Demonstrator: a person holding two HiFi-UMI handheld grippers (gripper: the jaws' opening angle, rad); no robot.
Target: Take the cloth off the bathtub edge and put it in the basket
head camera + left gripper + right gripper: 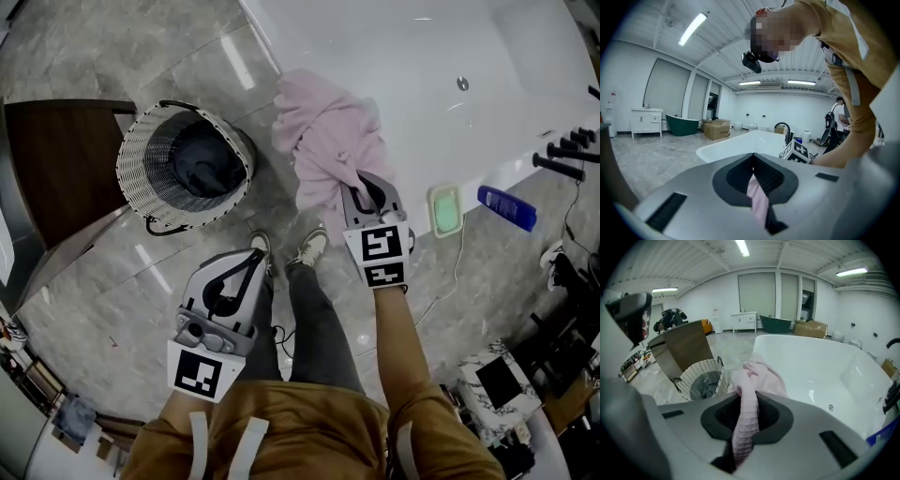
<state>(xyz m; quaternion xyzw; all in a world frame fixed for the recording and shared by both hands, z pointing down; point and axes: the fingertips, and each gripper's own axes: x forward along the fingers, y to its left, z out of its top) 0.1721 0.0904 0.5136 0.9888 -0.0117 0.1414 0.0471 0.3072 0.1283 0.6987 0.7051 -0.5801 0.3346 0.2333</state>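
Head view: the right claw (364, 187) was clenched on the pink waffle-weave cloth (323, 141), which was draped over the edge of the white bathtub (403, 66) just ahead of it. The white woven basket (141, 155) stood to its left.
Left gripper view: the left claw (753, 164) was clenched, jaws together.
Right gripper view: the cloth ran between the pressed jaws.

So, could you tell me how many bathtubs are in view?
2: the white bathtub ahead, pink cloth draped on its edge, and a dark green bathtub far across the room beside a white cabinet. Others could be hidden.
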